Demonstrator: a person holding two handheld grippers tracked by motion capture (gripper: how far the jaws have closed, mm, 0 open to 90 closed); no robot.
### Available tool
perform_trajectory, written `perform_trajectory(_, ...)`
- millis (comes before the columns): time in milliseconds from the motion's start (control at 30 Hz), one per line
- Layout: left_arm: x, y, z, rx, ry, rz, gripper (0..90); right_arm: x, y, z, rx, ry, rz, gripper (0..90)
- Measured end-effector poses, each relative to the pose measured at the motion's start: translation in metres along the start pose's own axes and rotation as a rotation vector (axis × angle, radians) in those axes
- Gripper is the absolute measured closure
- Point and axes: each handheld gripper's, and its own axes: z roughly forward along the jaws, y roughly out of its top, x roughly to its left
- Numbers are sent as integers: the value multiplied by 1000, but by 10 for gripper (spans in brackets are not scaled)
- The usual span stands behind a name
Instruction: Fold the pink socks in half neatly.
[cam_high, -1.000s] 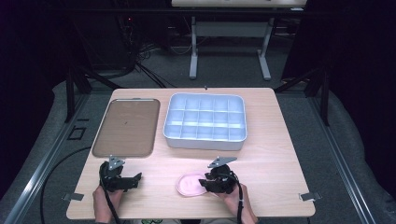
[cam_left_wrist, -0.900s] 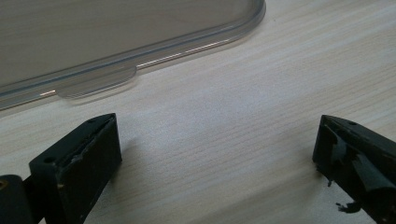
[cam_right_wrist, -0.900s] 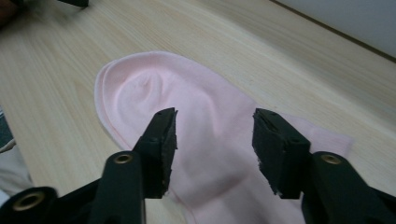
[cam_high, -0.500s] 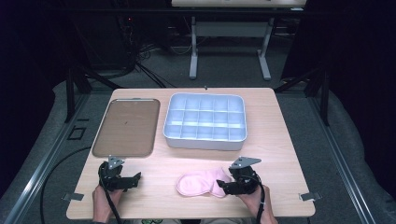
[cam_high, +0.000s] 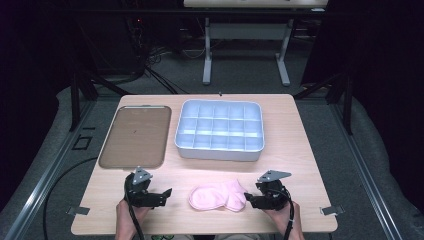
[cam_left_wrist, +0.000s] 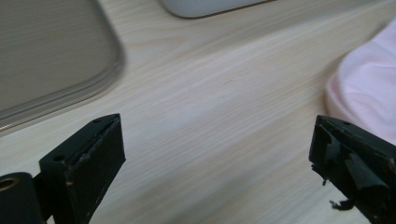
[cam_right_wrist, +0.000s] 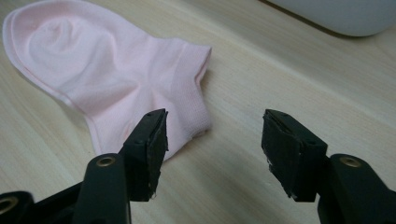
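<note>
A pink sock (cam_high: 217, 196) lies flat on the wooden table (cam_high: 300, 150) near its front edge, toe to the left. My right gripper (cam_high: 250, 201) sits just right of the cuff, pointing left. In the right gripper view the sock (cam_right_wrist: 107, 79) spreads ahead, its cuff beside the left jaw. That gripper (cam_right_wrist: 212, 135) is open; its jaws have just been closing a little, with bare wood between them. My left gripper (cam_high: 164, 196) is to the sock's left, pointing right. In its own view it (cam_left_wrist: 217, 123) stands wide open over wood, the sock (cam_left_wrist: 369, 93) at the right edge.
A white divided box (cam_high: 219, 150) stands mid-table behind the sock. A flat brown tray (cam_high: 135, 136) lies to its left, its rim (cam_left_wrist: 112, 70) close ahead of the left gripper. Bare wood runs along the table's front and right side.
The right gripper moved right, drawing the sock out longer, then let it go with jaws apart. The left gripper slid right toward the sock.
</note>
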Motion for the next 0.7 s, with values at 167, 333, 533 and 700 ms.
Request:
perform_trajectory(167, -16, 7, 9, 11, -43, 16, 67, 3, 0, 1, 45, 37, -33, 447)
perform_trajectory(333, -24, 11, 13, 17, -58, 14, 126, 6, -5, 20, -137, 152, 40, 483)
perform_trajectory(533, -32, 13, 20, 40, -69, 7, 154, 7, -5, 23, -131, 143, 38, 497)
perform_trajectory(700, -36, 14, 24, 56, -65, -2, 177, 7, -5, 22, -146, 144, 43, 505)
